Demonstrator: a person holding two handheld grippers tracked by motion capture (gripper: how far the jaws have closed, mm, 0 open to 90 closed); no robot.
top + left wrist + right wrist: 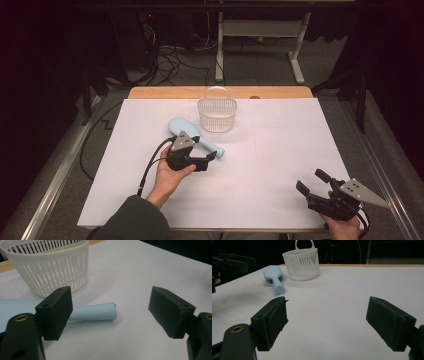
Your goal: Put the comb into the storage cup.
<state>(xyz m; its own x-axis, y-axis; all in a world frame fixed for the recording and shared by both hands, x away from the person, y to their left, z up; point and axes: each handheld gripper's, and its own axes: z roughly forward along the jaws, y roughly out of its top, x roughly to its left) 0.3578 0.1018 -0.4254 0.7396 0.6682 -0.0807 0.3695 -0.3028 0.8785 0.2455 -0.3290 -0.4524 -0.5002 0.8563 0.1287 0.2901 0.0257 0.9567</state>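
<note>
A light blue hairbrush [181,127] lies on the white table cover, its handle [96,312] pointing toward the near right. A white slatted basket [217,115] with a hoop handle stands just behind it. My left gripper [204,148] hovers over the handle, open. In the left gripper view the handle end lies between the jaws, close to the left one, with the basket [50,267] behind. My right gripper [312,181] is open near the front right corner with nothing between its jaws. The right gripper view shows the brush [273,275] and basket [302,263] far off.
The white cover [280,150] spans most of the table. A strip of bare wood [165,92] shows at the far edge. Metal rails [57,172] run along both sides. Beyond the table are floor cables [165,60] and a white desk frame [260,35].
</note>
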